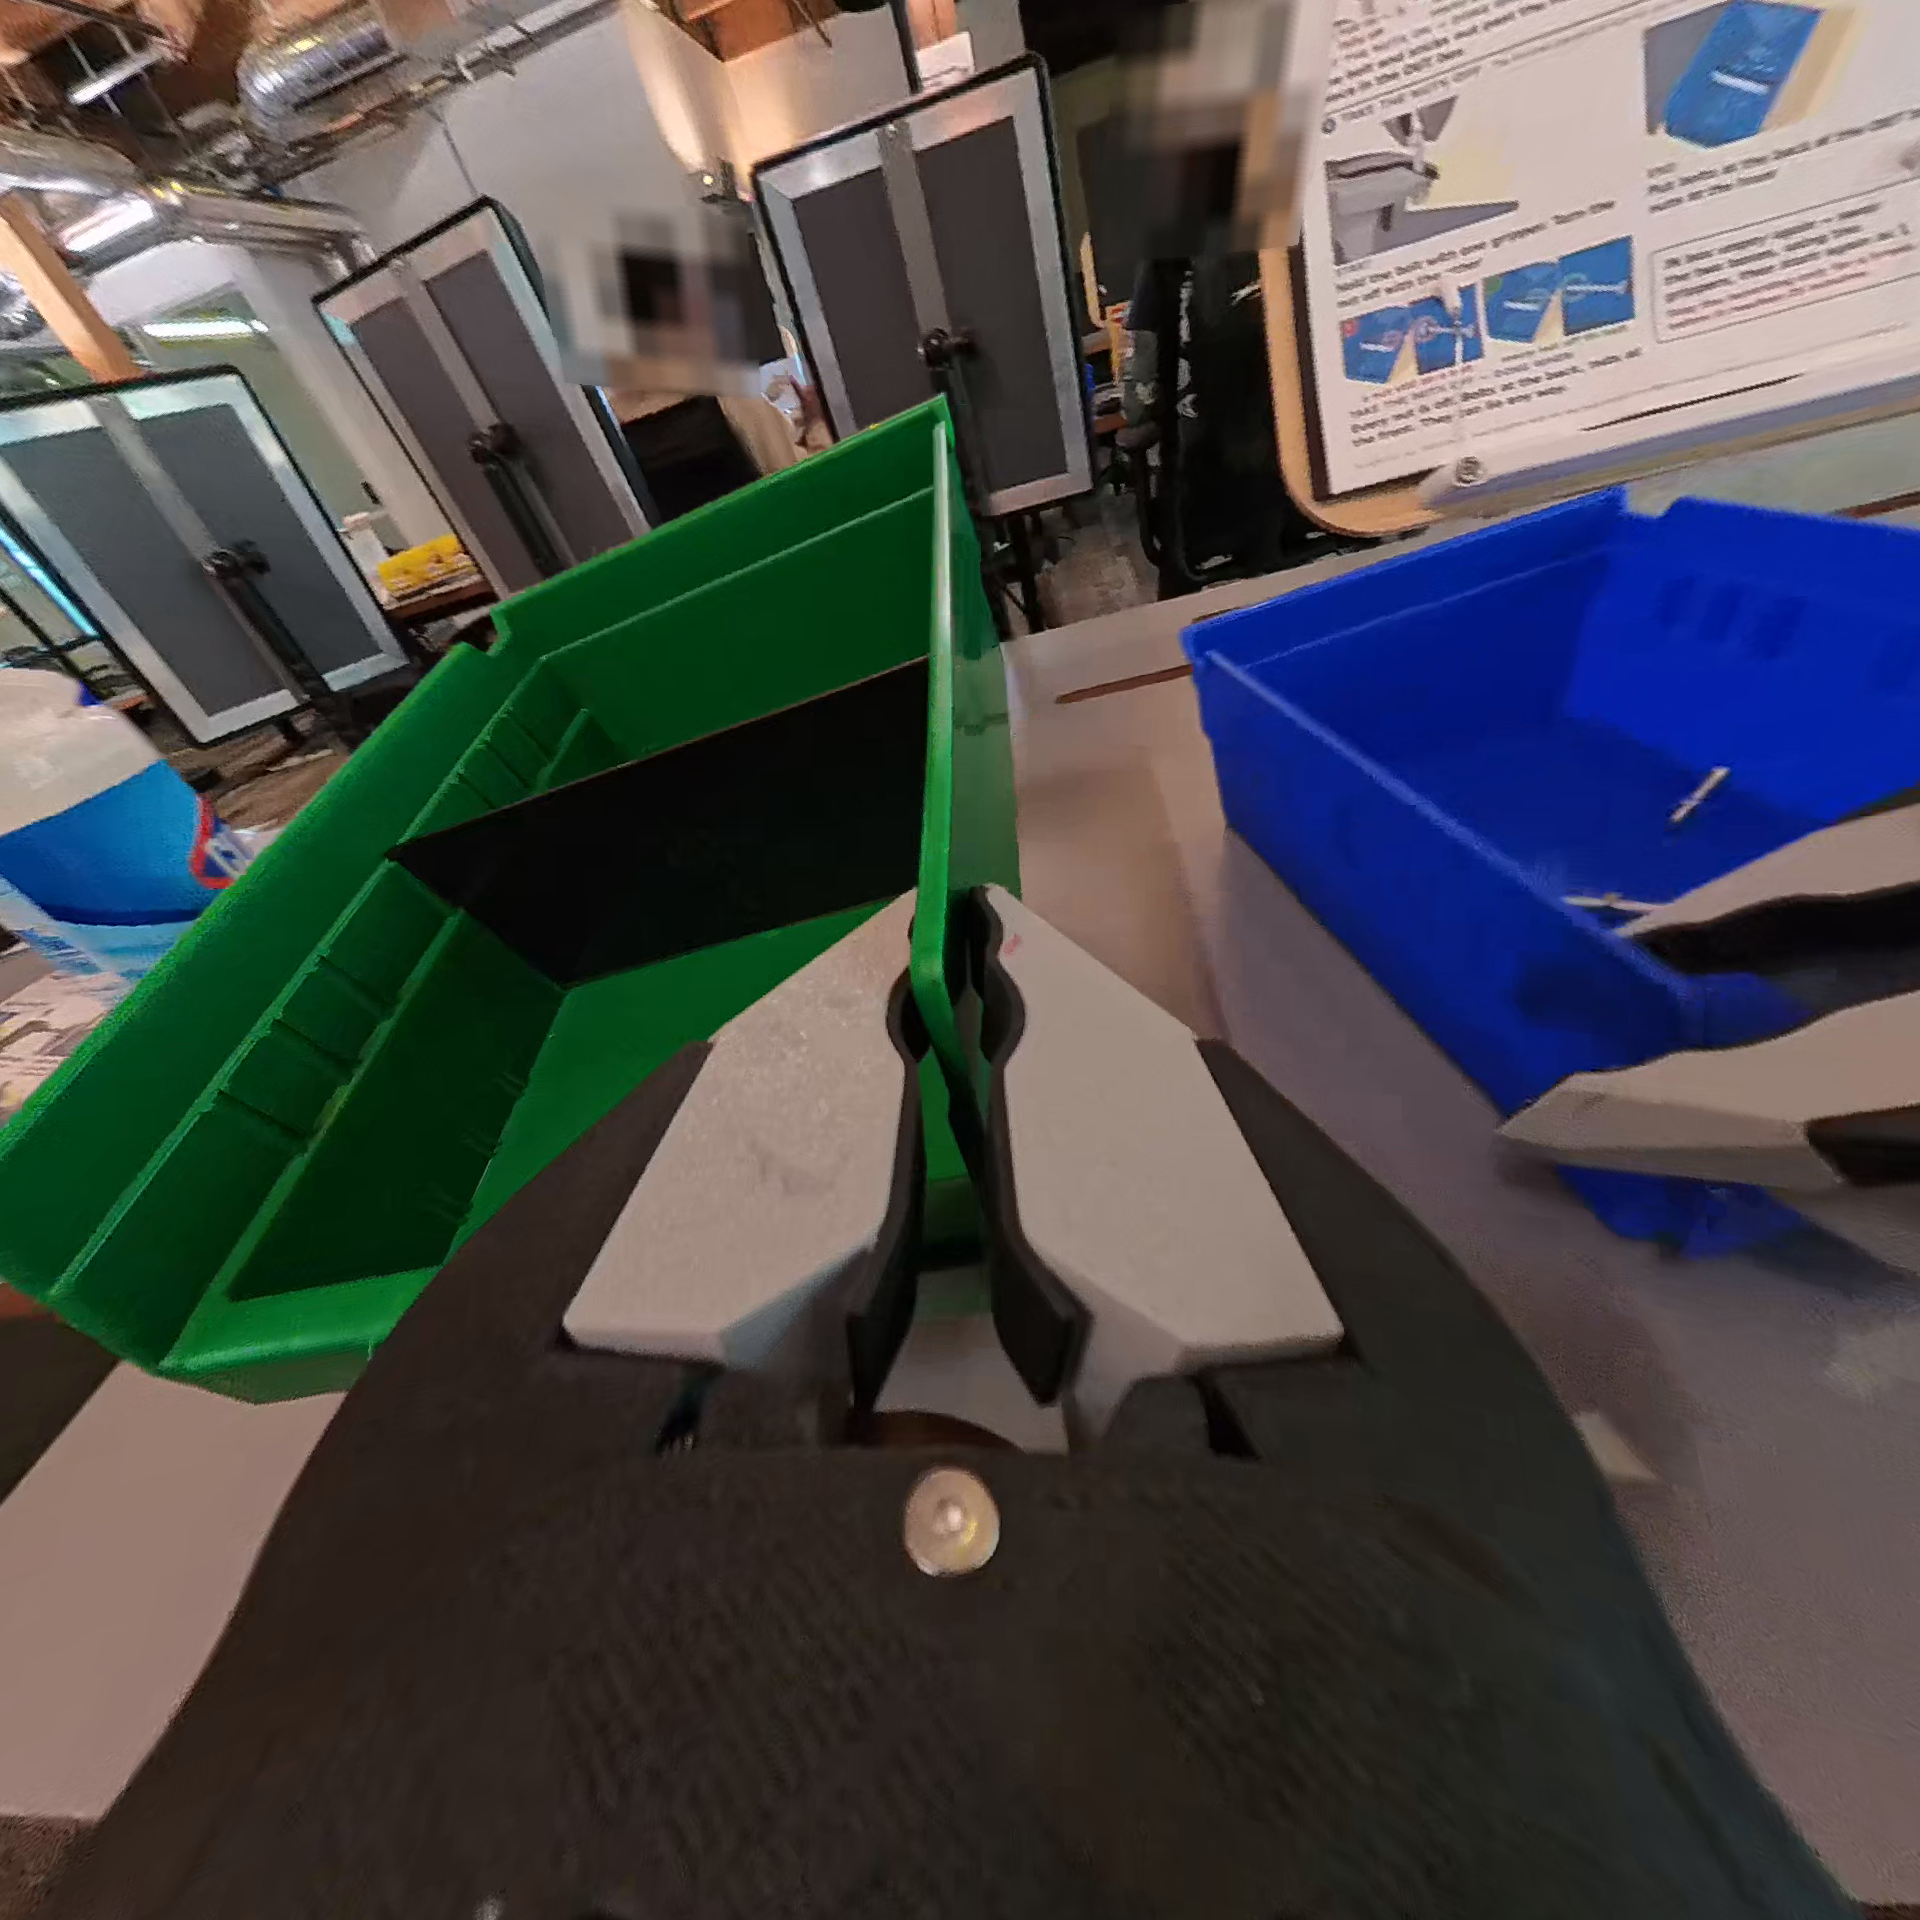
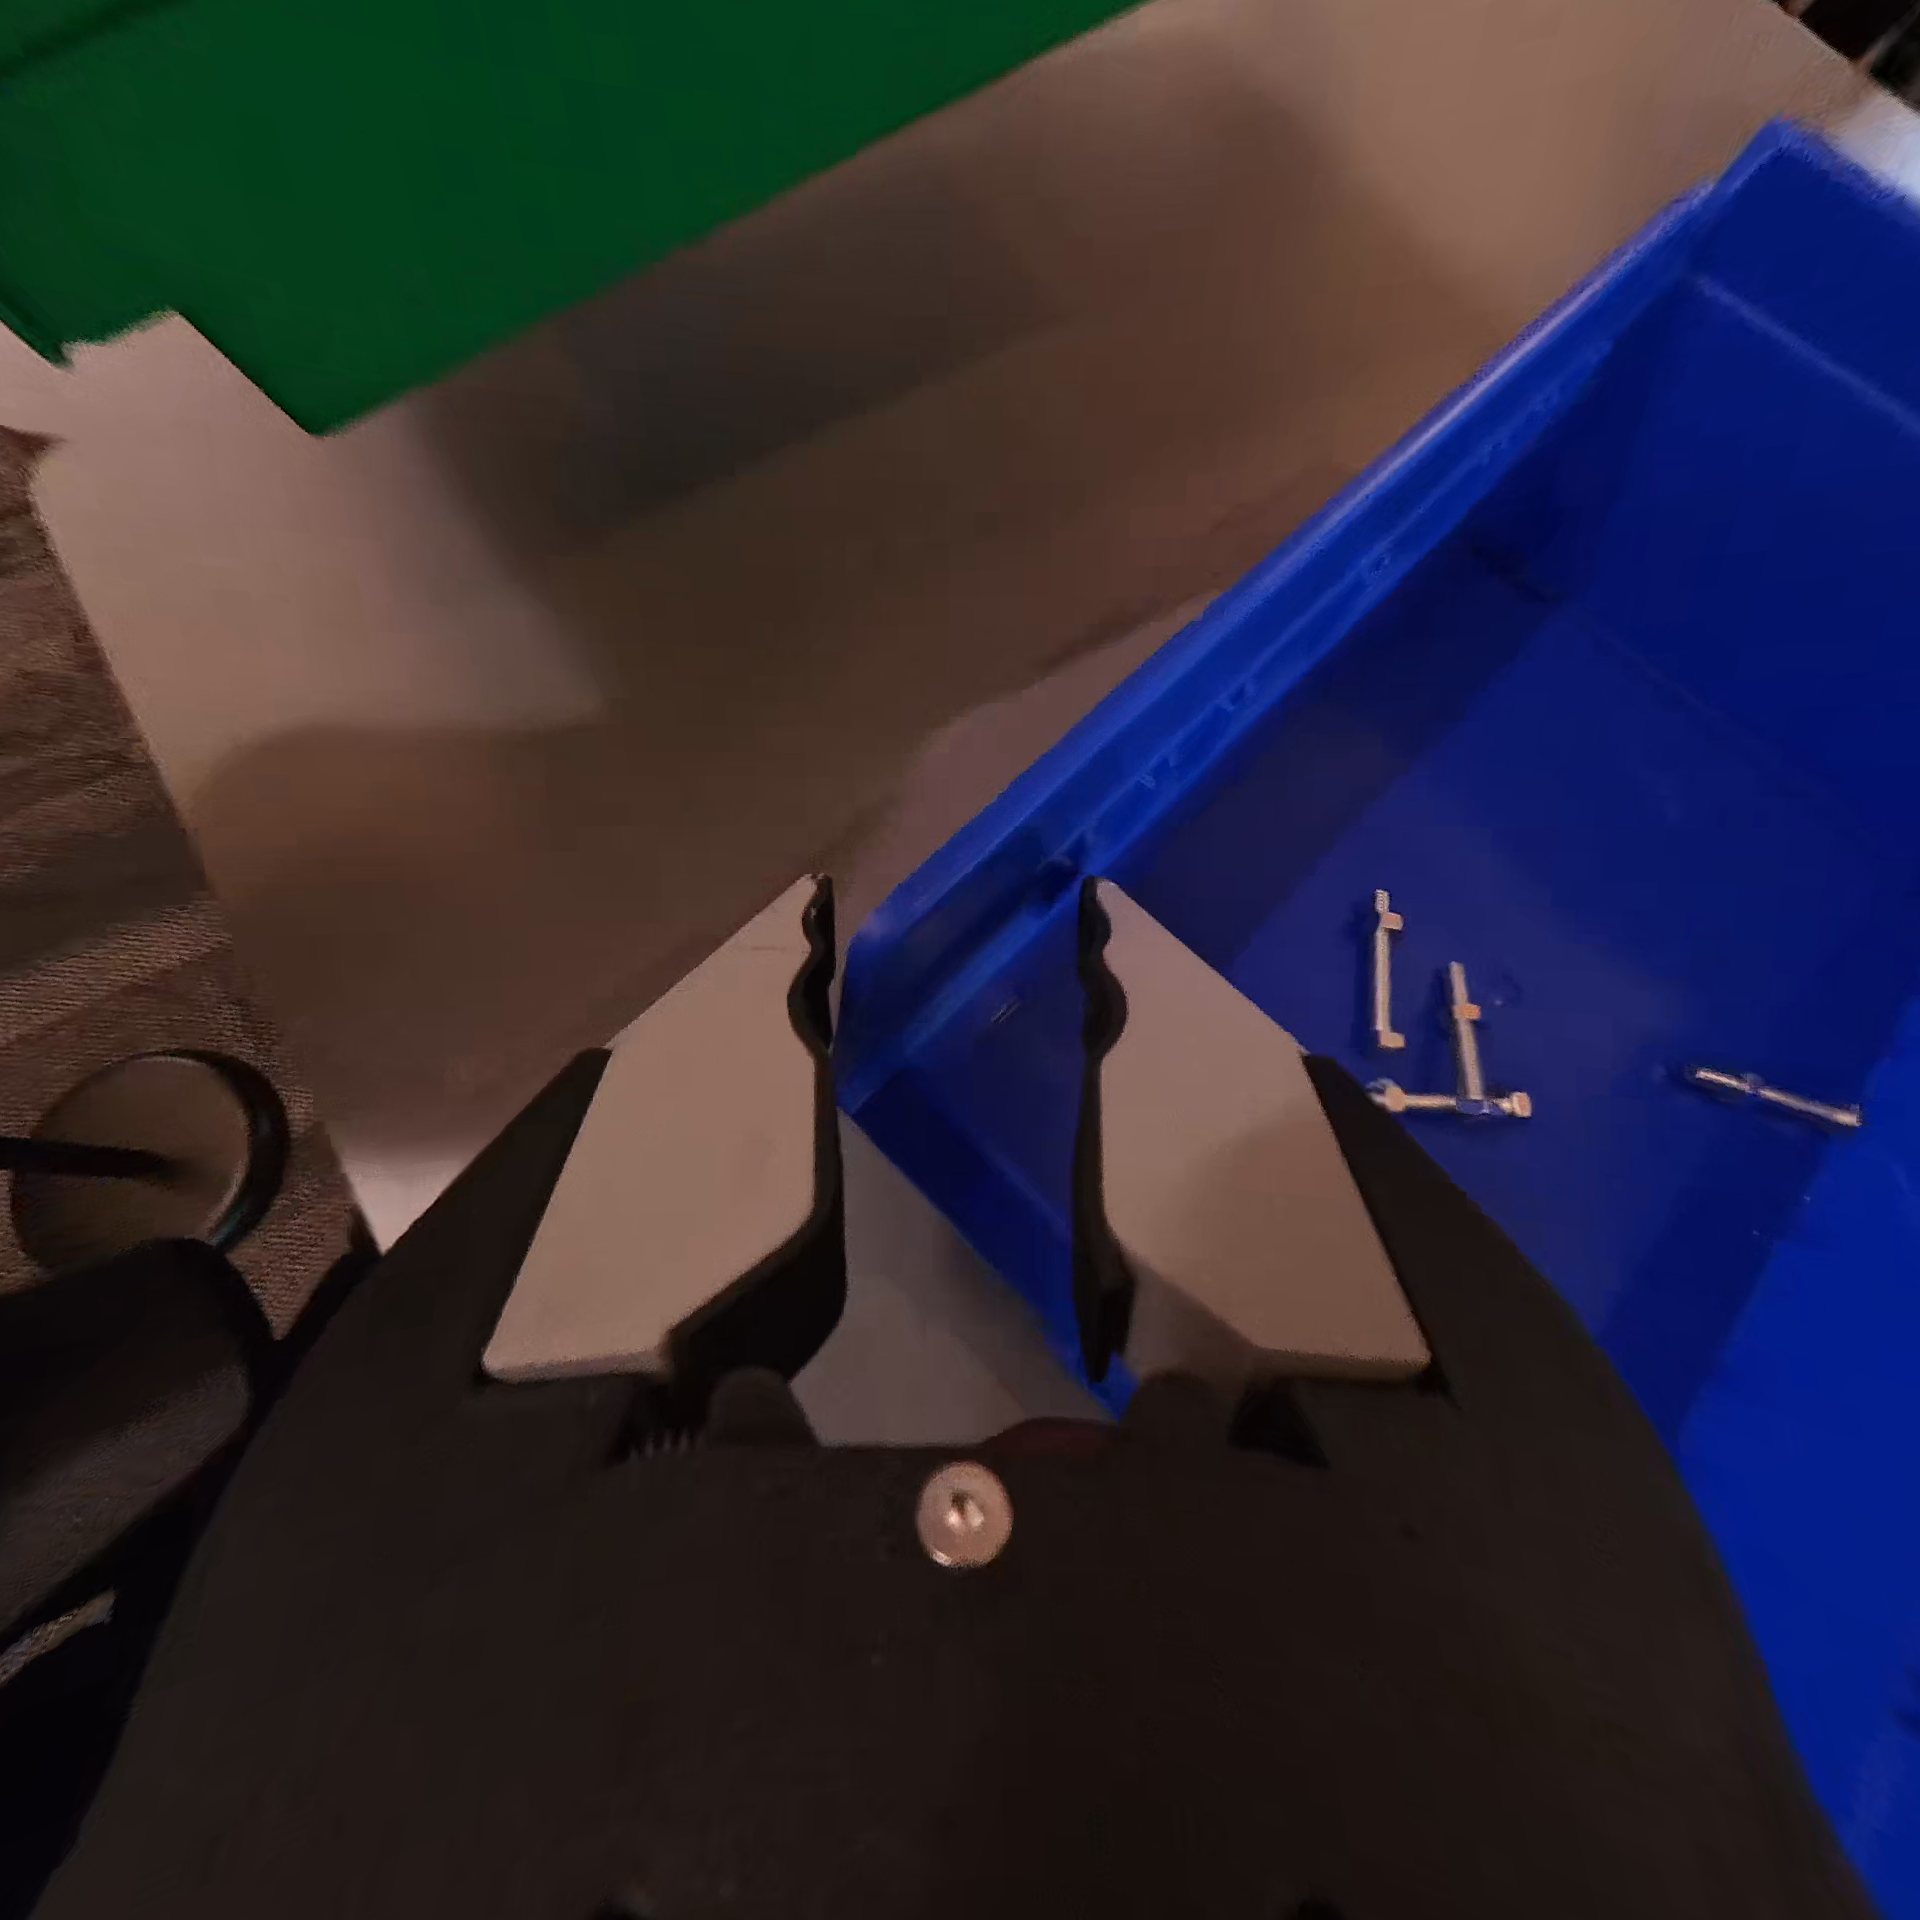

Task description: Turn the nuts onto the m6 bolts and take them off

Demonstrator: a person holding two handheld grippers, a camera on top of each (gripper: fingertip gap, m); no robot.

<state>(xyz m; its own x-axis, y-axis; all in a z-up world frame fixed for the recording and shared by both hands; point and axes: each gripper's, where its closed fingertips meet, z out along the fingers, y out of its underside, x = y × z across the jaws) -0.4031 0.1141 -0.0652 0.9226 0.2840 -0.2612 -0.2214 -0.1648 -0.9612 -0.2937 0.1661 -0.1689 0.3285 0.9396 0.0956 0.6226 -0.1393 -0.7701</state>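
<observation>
In the left wrist view the left gripper [image 1: 951,935] is clamped on the right side wall of the green bin [image 1: 727,582], its two fingers pinching the thin rim at centre frame. The bin is tilted, and a black divider [image 1: 686,821] crosses its inside. At the right of that frame sits the blue bin [image 1: 1455,790] on the grey surface [image 1: 1101,790], with the right gripper [image 1: 1558,1018] reaching over the bin's near corner from the right edge.

In the right wrist view the right gripper [image 2: 951,894] has its jaws apart, straddling the corner wall of the blue bin [image 2: 1558,727]: the left finger is outside the wall, the right finger inside, and it holds nothing. The m6 bolts [image 2: 1455,1049] lie on the bin floor at right centre of the frame, four small silver ones, some with nuts on them. Three are clustered together and one bolt [image 2: 1771,1097] lies further right. The green bin [image 2: 416,177] fills the upper left of this frame.
</observation>
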